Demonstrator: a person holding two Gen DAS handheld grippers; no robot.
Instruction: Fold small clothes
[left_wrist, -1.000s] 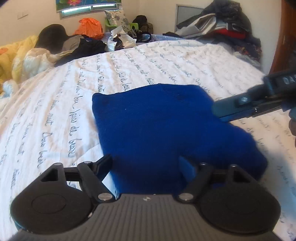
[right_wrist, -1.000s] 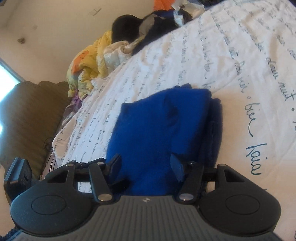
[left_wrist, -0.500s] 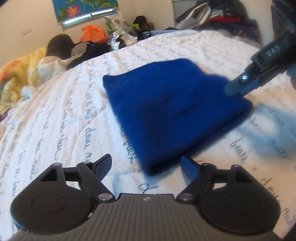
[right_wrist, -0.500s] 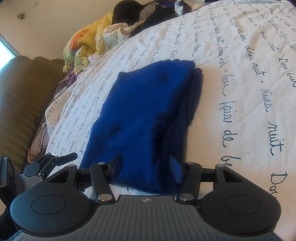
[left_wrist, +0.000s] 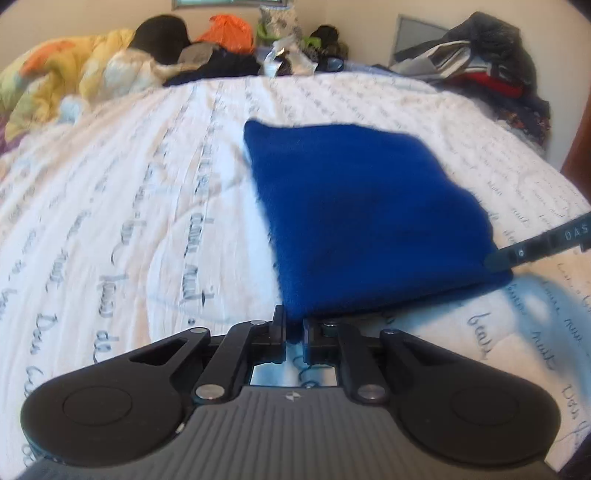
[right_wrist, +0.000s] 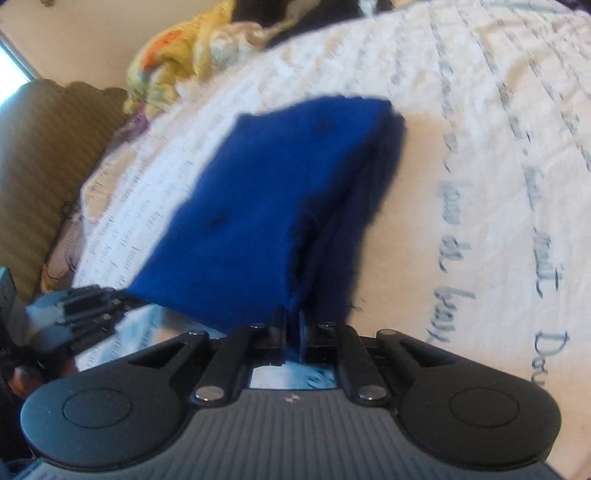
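A folded blue knit garment (left_wrist: 362, 214) lies flat on the white bedspread with script lettering (left_wrist: 129, 221). My left gripper (left_wrist: 293, 325) is at its near left corner, jaws closing with the blue cloth pinched between the pads. In the right wrist view the same garment (right_wrist: 266, 206) shows a doubled right edge, and my right gripper (right_wrist: 293, 321) is closing its jaws on the near end of that edge. The right gripper's tip (left_wrist: 506, 256) reaches in at the garment's near right corner. The left gripper (right_wrist: 85, 306) shows at the other near corner.
A yellow quilt (left_wrist: 55, 74), an orange bag (left_wrist: 227, 33) and dark clothes crowd the far side of the bed. A heap of clothing (left_wrist: 480, 74) sits at the far right. A brown padded headboard (right_wrist: 37, 166) borders the bed's left side.
Both grippers drew back to the garment's near edge and went from wide open to shut on the blue cloth, one at each near corner.
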